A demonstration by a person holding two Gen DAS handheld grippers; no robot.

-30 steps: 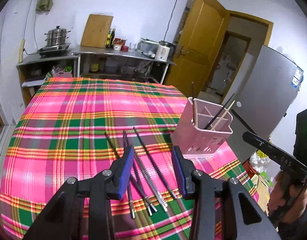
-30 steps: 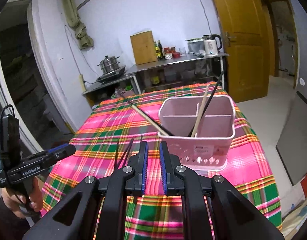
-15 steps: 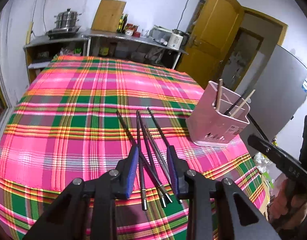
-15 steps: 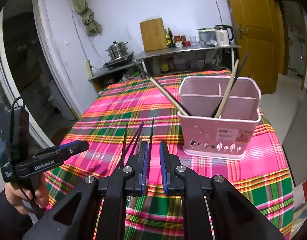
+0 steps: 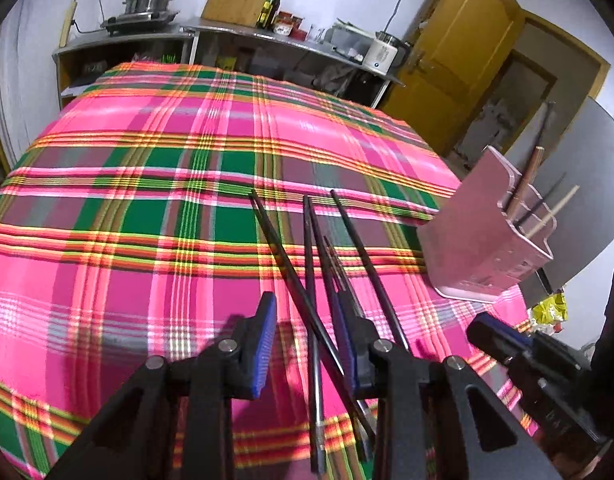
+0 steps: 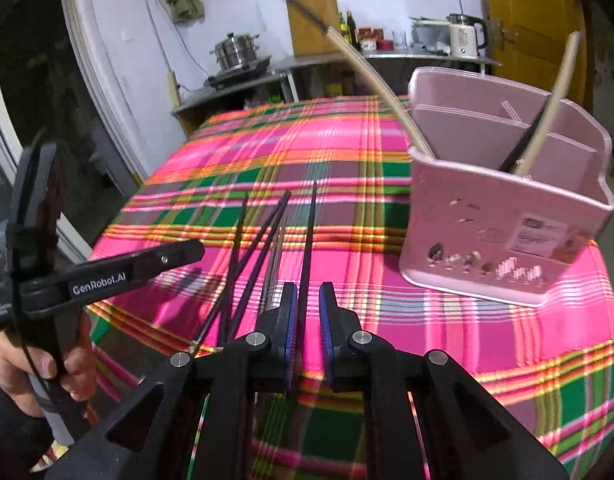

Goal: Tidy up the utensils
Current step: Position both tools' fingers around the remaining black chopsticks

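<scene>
Several dark chopsticks (image 5: 313, 264) lie side by side on the plaid tablecloth (image 5: 147, 208); they also show in the right wrist view (image 6: 263, 240). My left gripper (image 5: 307, 336) is open, low over their near ends, with two sticks between its blue pads. My right gripper (image 6: 307, 320) is nearly closed and empty, with one black chopstick (image 6: 309, 248) lying in line with its narrow gap. A pink utensil holder (image 6: 503, 216) with a few chopsticks standing in it sits to the right; it also shows in the left wrist view (image 5: 483, 248).
The left gripper's body and the hand holding it (image 6: 67, 280) show at the left of the right wrist view. A counter with a steamer pot (image 5: 147, 0), a cutting board and a kettle stands behind the table. A yellow door (image 5: 455, 64) is at the right.
Both grippers have moved lower and closer to the chopsticks. The left gripper's pads now straddle two sticks. The right gripper's gap has opened slightly and lines up with one chopstick.
</scene>
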